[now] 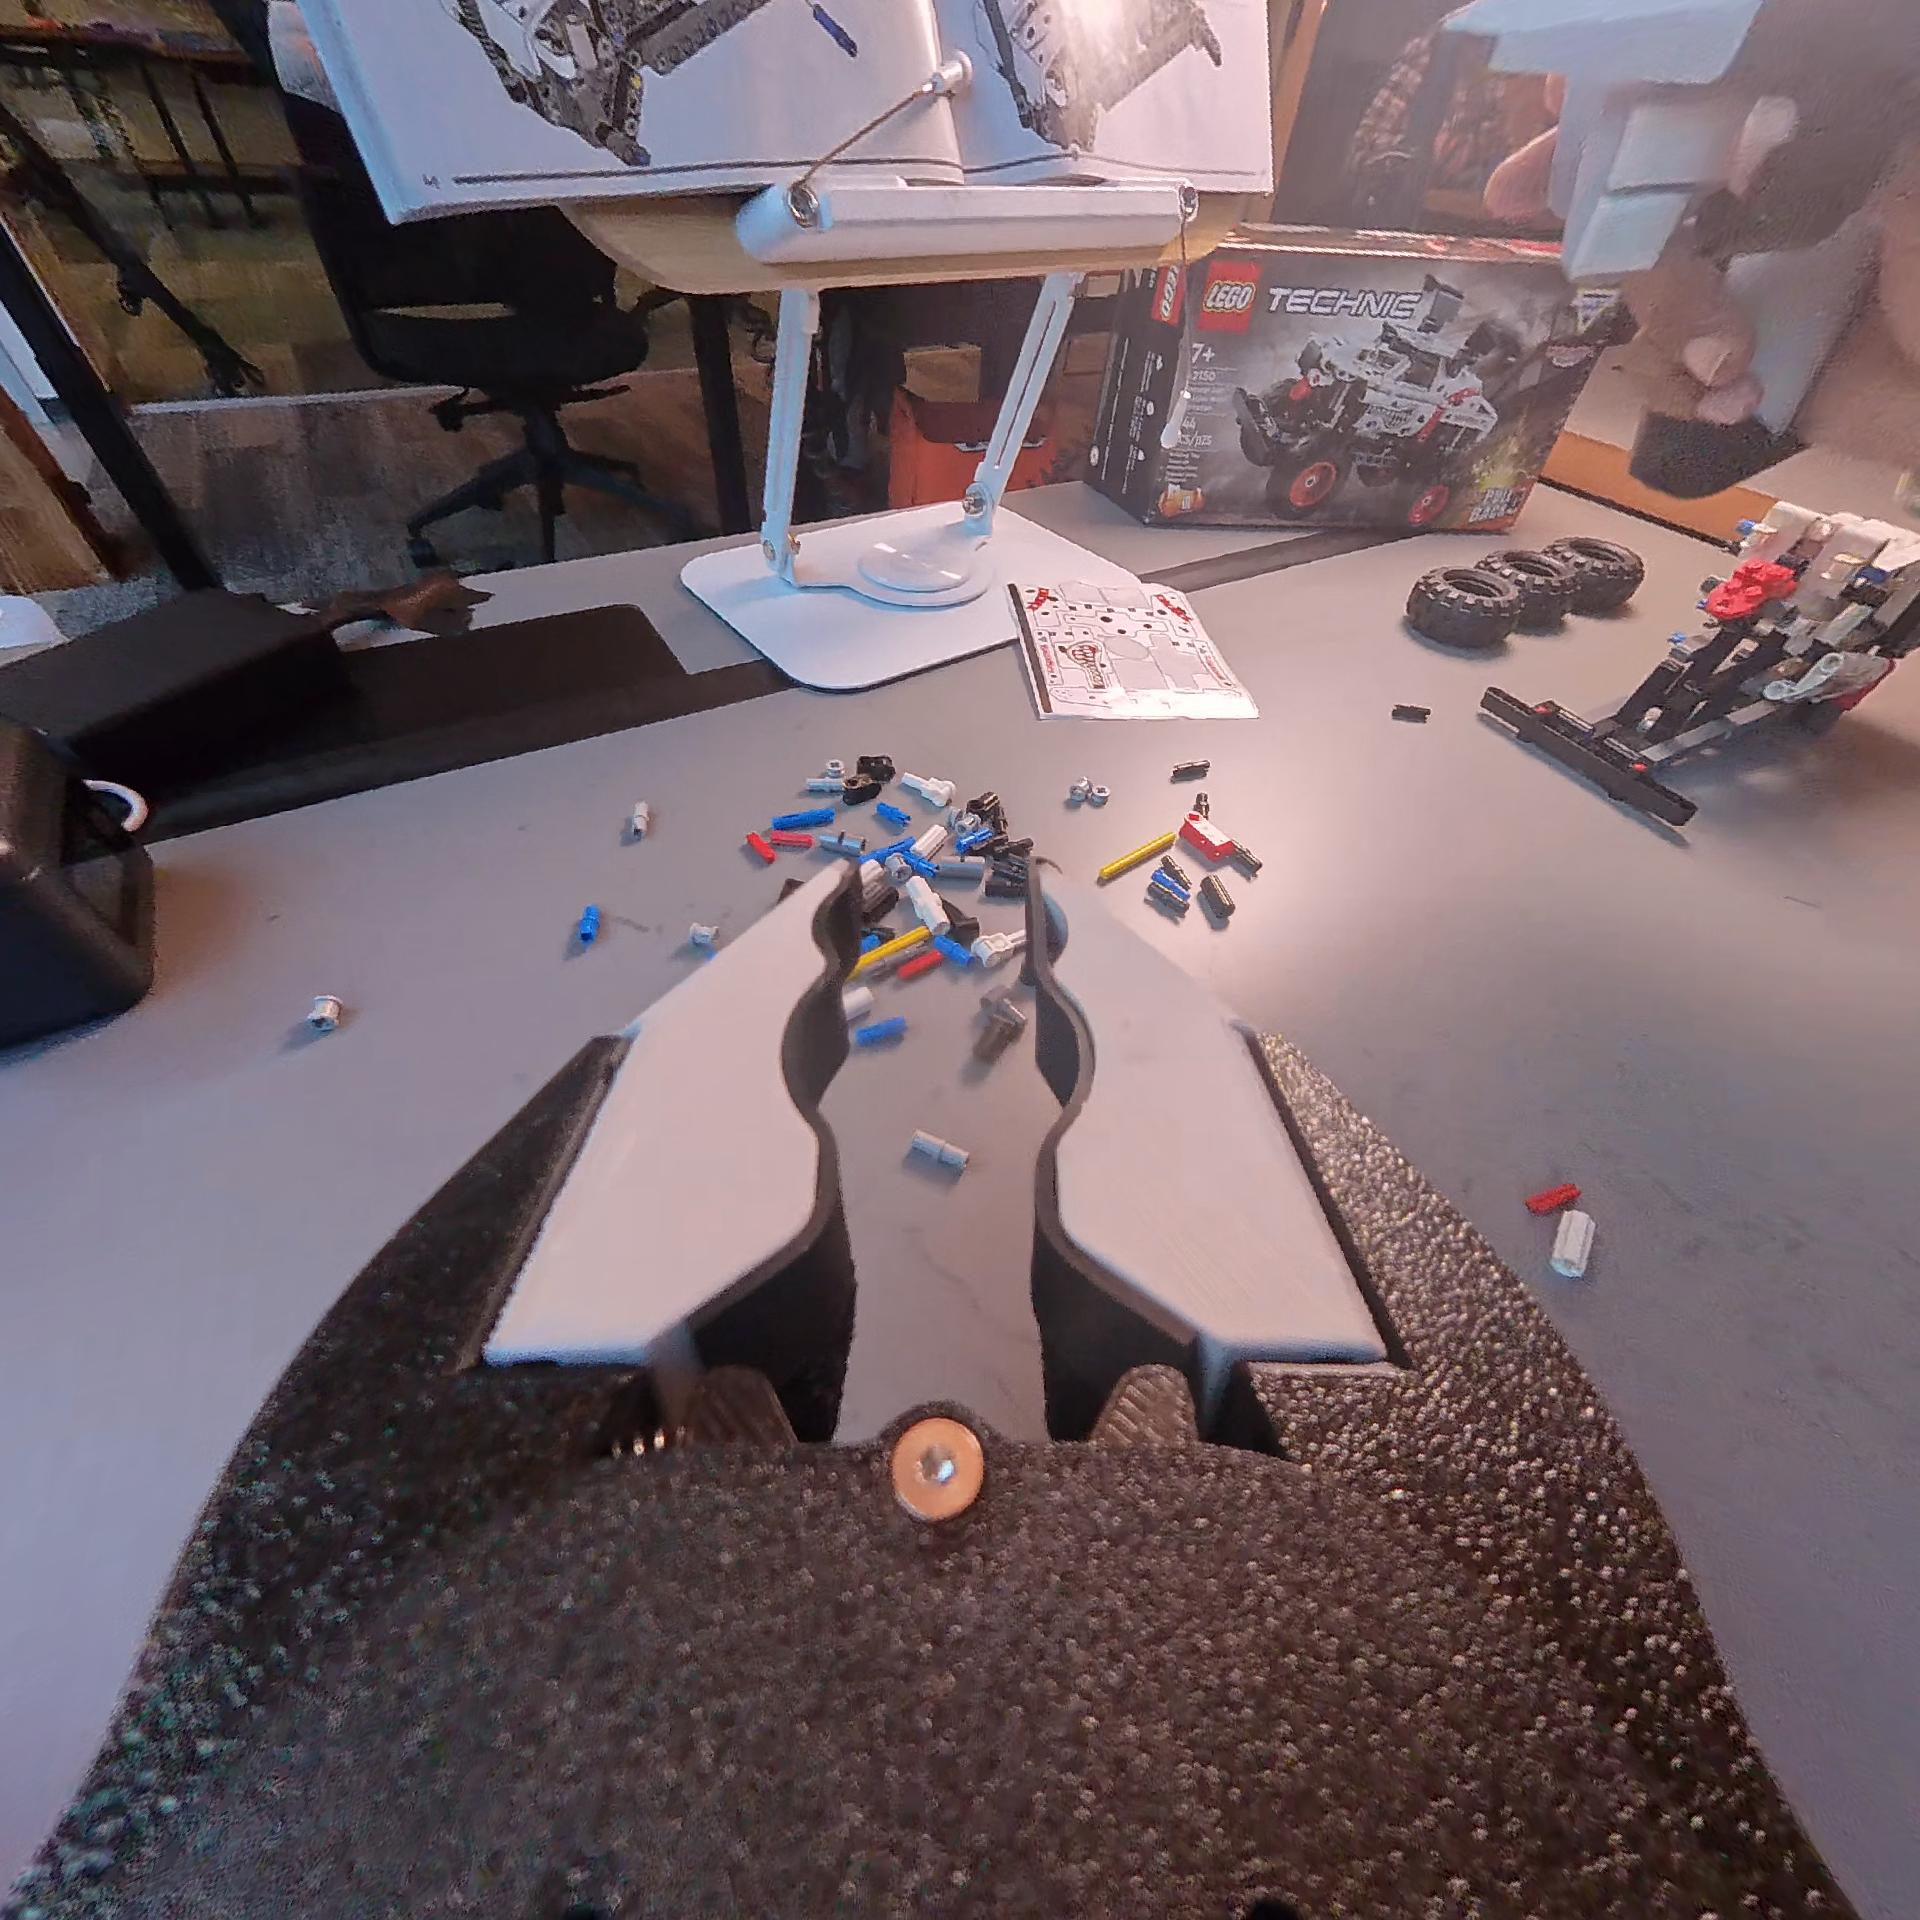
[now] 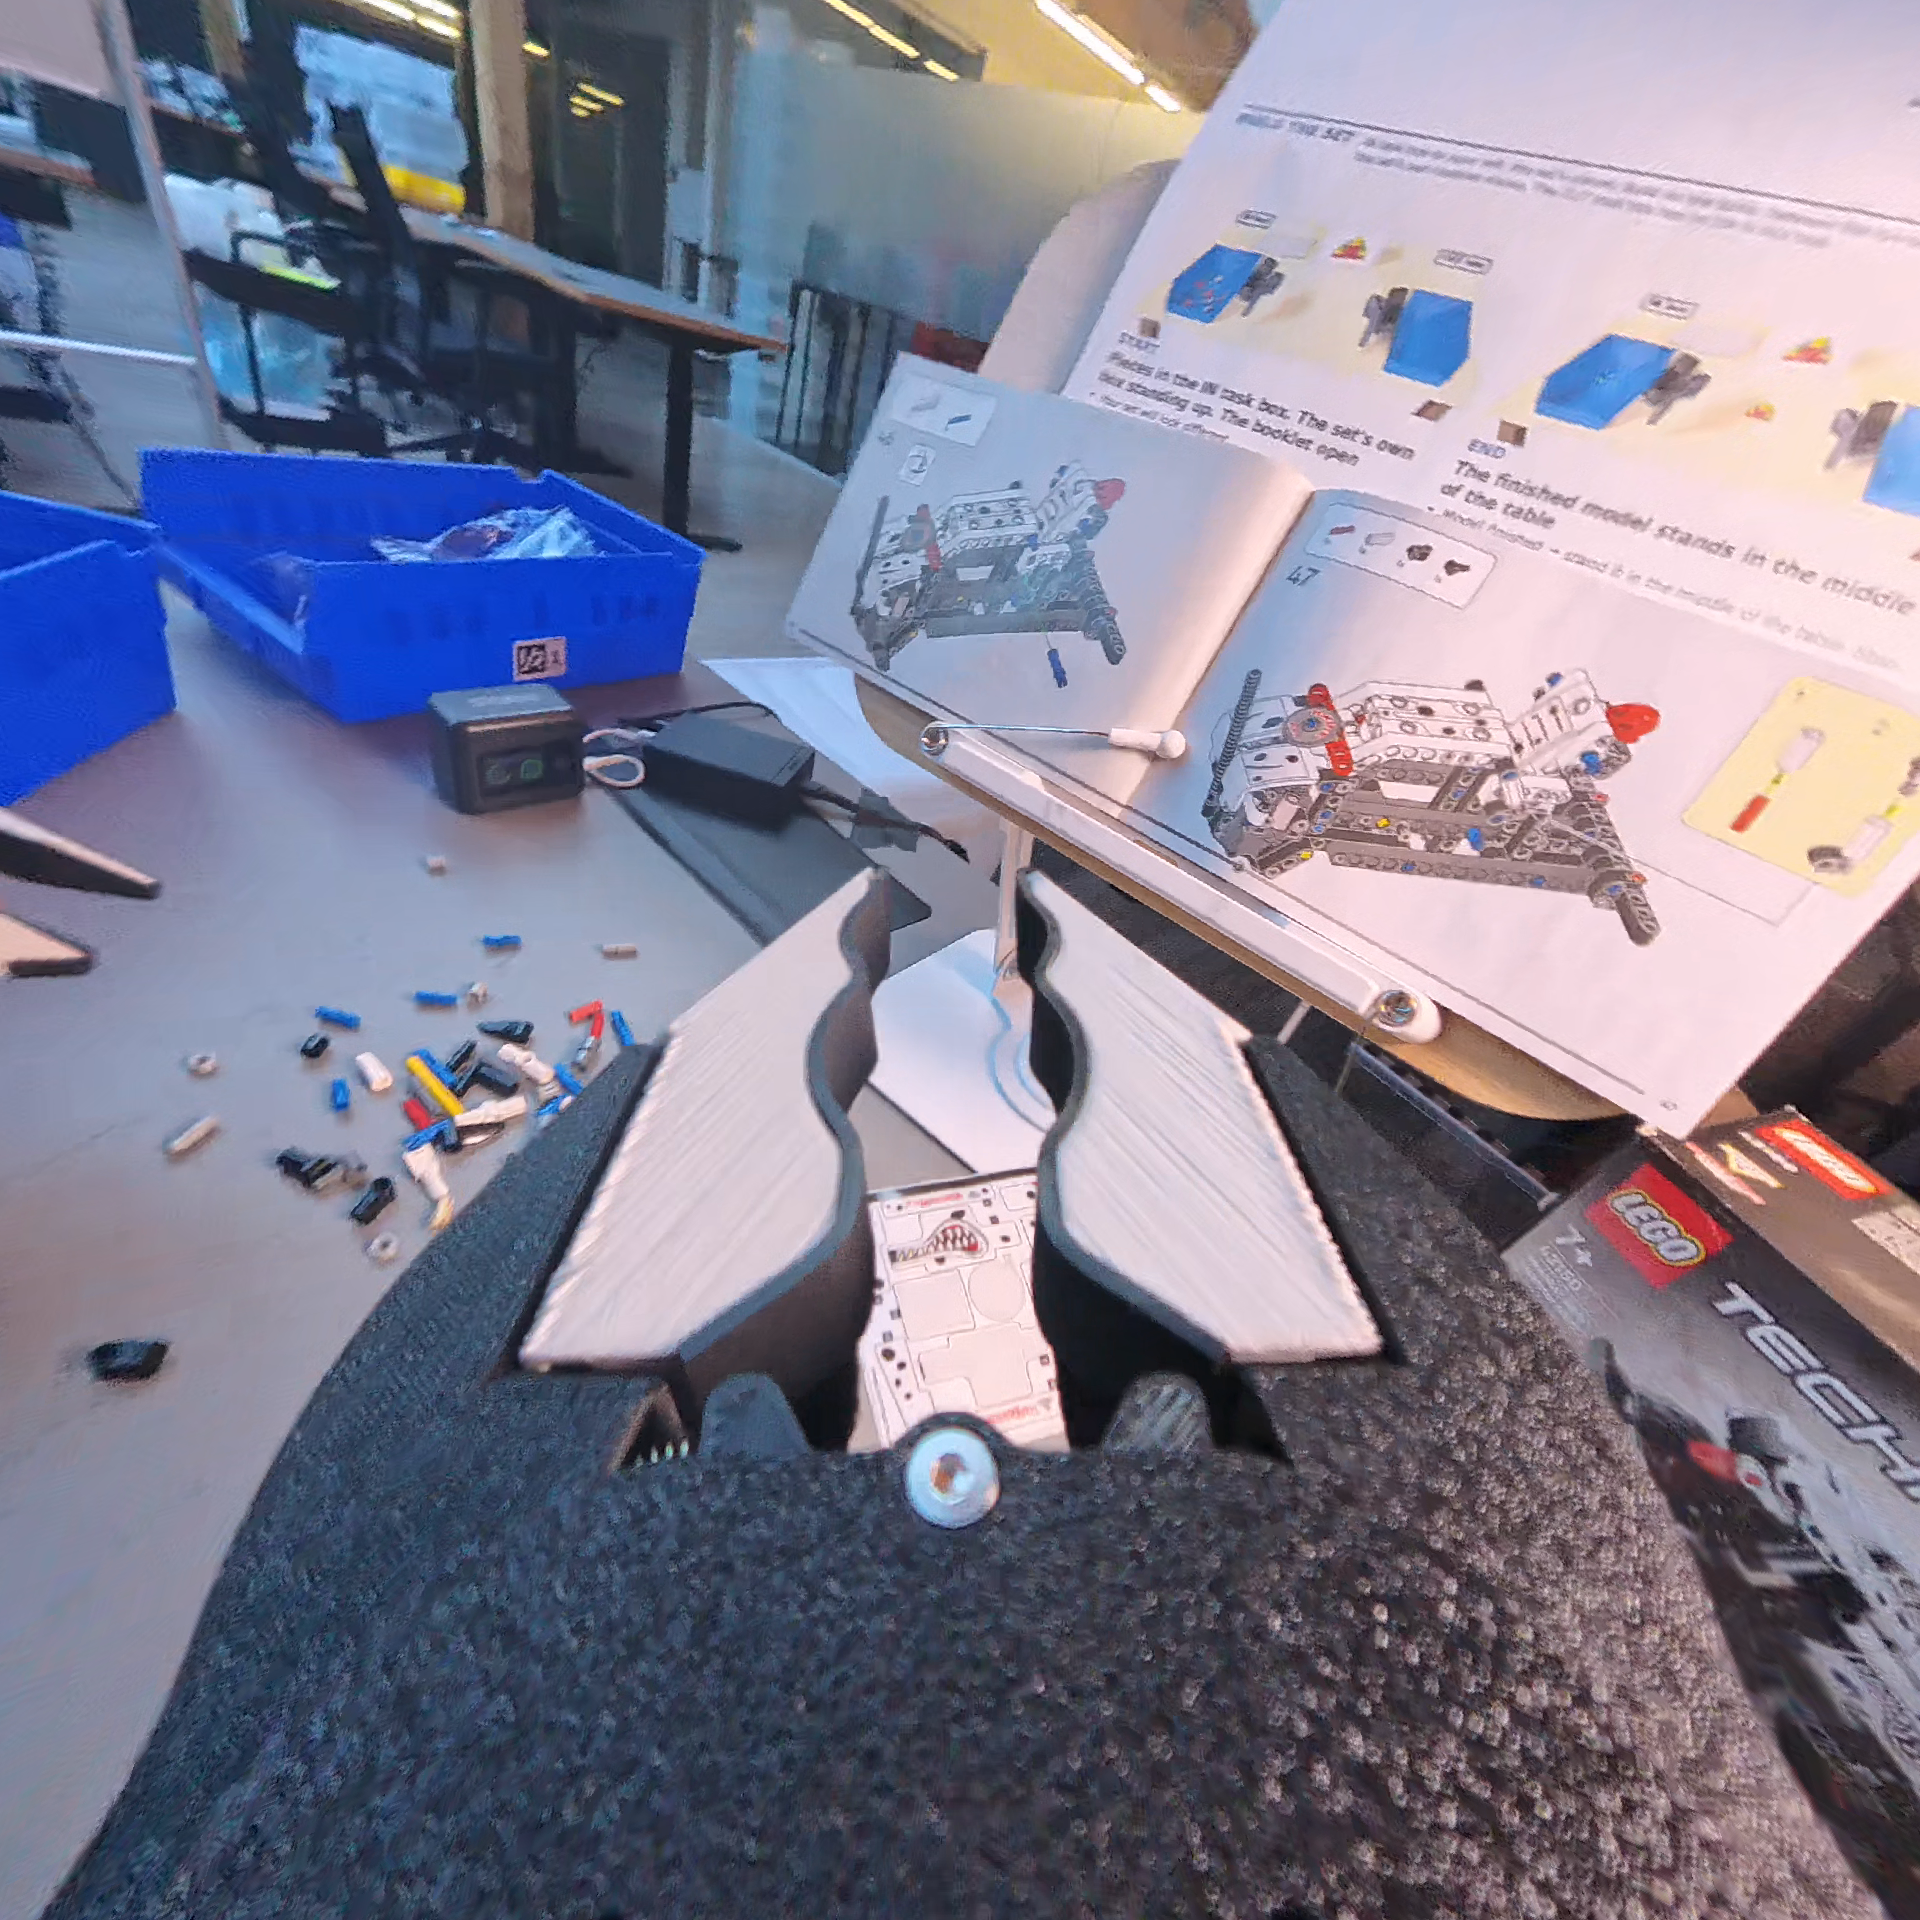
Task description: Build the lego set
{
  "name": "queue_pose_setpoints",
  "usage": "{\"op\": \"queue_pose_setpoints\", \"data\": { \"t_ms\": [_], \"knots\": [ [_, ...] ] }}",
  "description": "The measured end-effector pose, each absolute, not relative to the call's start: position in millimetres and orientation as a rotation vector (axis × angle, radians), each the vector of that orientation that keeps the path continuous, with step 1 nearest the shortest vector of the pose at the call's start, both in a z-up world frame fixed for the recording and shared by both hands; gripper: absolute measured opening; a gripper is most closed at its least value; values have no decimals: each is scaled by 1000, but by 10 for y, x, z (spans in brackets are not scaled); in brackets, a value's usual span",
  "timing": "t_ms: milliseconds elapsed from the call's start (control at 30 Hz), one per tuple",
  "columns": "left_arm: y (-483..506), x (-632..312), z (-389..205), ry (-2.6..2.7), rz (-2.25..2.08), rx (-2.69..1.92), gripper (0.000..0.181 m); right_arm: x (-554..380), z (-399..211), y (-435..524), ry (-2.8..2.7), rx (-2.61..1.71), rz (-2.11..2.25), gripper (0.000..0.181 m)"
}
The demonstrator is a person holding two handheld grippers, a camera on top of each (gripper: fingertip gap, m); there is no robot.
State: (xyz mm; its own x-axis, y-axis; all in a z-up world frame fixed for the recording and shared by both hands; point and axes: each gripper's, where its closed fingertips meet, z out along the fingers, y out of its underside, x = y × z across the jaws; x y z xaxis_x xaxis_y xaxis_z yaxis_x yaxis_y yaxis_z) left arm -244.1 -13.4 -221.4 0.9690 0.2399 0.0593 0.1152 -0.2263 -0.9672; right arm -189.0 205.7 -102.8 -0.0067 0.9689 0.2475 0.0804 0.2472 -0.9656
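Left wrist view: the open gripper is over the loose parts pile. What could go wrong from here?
1. The left gripper is open over a dense pile of small pins; closing here could pinch several at once or flick neighbours away.
2. Strays such as the red pin lie far from the pile and could be overlooked or knocked off the table.
3. The right gripper is open near the booklet stand and may bump it.

loose pieces point(image 1: 914, 883) ahead, book stand point(image 1: 883, 592) beyond
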Motion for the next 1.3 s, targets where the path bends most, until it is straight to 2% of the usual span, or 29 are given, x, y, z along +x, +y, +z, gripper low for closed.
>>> {"op": "queue_pose_setpoints", "data": {
  "t_ms": [133, 200, 633, 1300],
  "knots": [
    [-164, -2509, -2115, -260, 183, -1748, 29, -2079, -1182, 2208, -1247, -1129, 954, 12],
    [-172, -2512, -2070, -244, 204, -1725, 20, -2142, -1233, 2302, -1201, -1142, 928, 9],
    [-188, -2533, -2036, -197, 247, -1689, 4, -2316, -1185, 2665, -1027, -1168, 918, 0],
    [-102, -2462, -2128, -134, 265, -1724, 10, -2642, -934, 2941, -967, -1151, 916, 0]
  ]
}}
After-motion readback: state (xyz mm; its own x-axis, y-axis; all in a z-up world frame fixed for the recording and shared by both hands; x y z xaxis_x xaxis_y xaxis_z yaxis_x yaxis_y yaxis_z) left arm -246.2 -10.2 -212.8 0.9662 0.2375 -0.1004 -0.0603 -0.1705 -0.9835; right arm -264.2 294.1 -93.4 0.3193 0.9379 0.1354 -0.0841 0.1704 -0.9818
